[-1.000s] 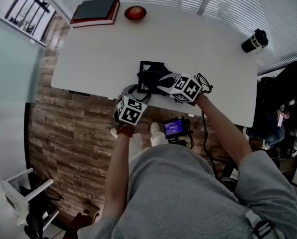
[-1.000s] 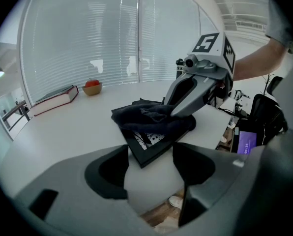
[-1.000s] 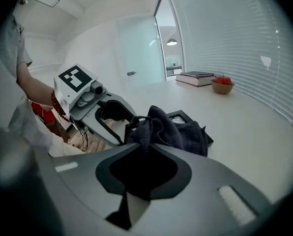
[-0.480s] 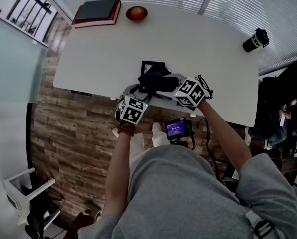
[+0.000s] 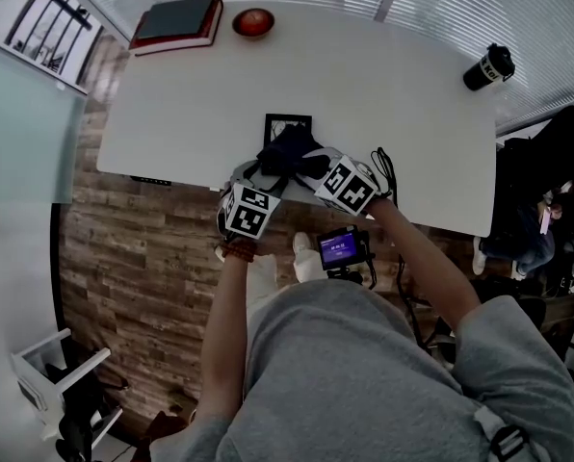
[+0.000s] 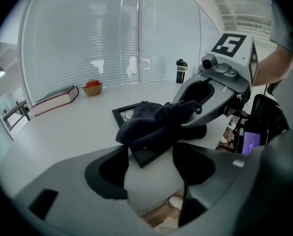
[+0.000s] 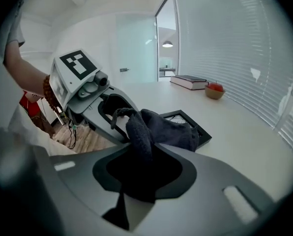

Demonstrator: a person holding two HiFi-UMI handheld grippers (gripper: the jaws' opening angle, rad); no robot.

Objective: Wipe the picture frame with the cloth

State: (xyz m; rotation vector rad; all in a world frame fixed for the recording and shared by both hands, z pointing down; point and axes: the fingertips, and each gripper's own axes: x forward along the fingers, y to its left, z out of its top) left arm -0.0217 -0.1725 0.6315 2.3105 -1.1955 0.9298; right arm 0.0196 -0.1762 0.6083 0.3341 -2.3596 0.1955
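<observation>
A black picture frame point(image 5: 287, 123) lies flat near the white table's front edge. A dark cloth point(image 5: 289, 150) is bunched over its near half. My right gripper point(image 5: 311, 166) comes in from the right. Its jaws have just been closing, and the cloth point(image 7: 166, 132) fills the gap between them and hangs from the right gripper point(image 7: 141, 166). My left gripper point(image 5: 258, 176) sits at the frame's near left corner. That frame corner point(image 6: 145, 157) is wedged between the jaws of the left gripper point(image 6: 149, 163), touching both. The cloth point(image 6: 151, 124) hides most of the frame's glass.
A red-edged book point(image 5: 176, 22) and a small bowl holding something red point(image 5: 253, 22) sit at the table's far left. A dark tumbler point(image 5: 487, 65) stands far right. The bare tabletop point(image 5: 403, 104) spreads between them. A small lit screen point(image 5: 342, 248) hangs below the front edge.
The right gripper has shifted slightly left and nearer the front edge with the cloth, which is now bunched over the frame's near side. The left gripper has stayed put.
</observation>
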